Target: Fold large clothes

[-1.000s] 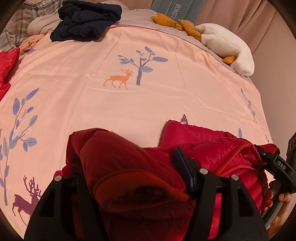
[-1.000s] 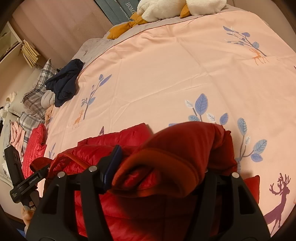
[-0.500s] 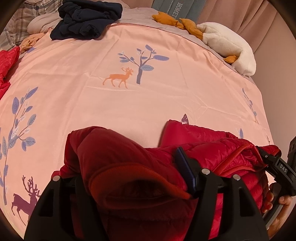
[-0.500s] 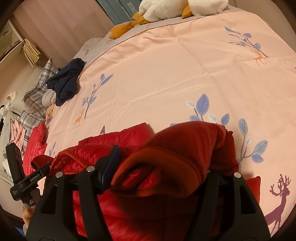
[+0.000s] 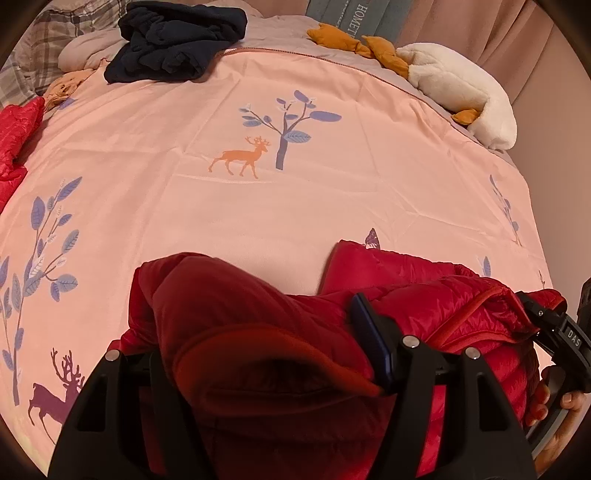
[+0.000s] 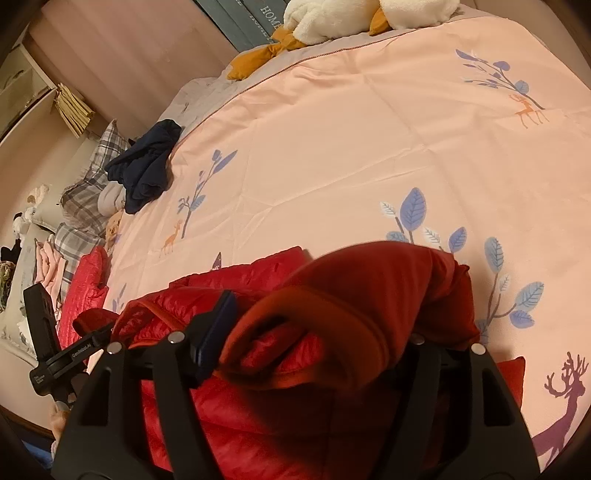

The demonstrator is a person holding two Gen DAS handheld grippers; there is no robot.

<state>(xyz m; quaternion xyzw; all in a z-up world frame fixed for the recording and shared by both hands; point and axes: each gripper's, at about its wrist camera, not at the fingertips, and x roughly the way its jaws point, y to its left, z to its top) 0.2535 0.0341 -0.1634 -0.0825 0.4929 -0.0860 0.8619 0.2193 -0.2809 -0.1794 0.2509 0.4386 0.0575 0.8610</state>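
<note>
Red jacket (image 5: pixel 424 295): it lay bunched at the near edge of the pink bedcover (image 5: pixel 258 206), quilted and shiny, partly folded, with an orange-red lining turned outward at the ends

Left gripper (image 5: pixel 258 354): it pointed down at the bed; a thick roll of the jacket with the lining sat between its two black fingers and spilled over the left one; the right finger's blue pad (image 5: pixel 369 343) touched the cloth; whether the pads really pressed on the roll, I cannot tell

Right gripper (image 6: pixel 317 332): its jaws were opening, with another thick roll of the same jacket between them; the left finger's blue pad (image 6: pixel 216 328) stood against the cloth and the right finger was covered by it; I cannot tell if it was gripped or only lying there

Person's hand (image 5: pixel 554 410): seen at the right edge of the left wrist view, around the handle of the other gripper

Bedcover: printed with blue trees and orange and purple deer

Dark navy garment (image 5: pixel 177 40): crumpled at the far side of the bed, well apart from the jacket

White plush toy (image 5: pixel 461 85): at the head of the bed, with orange parts, beside a grey-blue cushion (image 5: pixel 354 18) with letters

Second red quilted piece (image 5: pixel 14 136): at the left edge of the bed, near plaid cloth (image 6: pixel 77 199)
</note>
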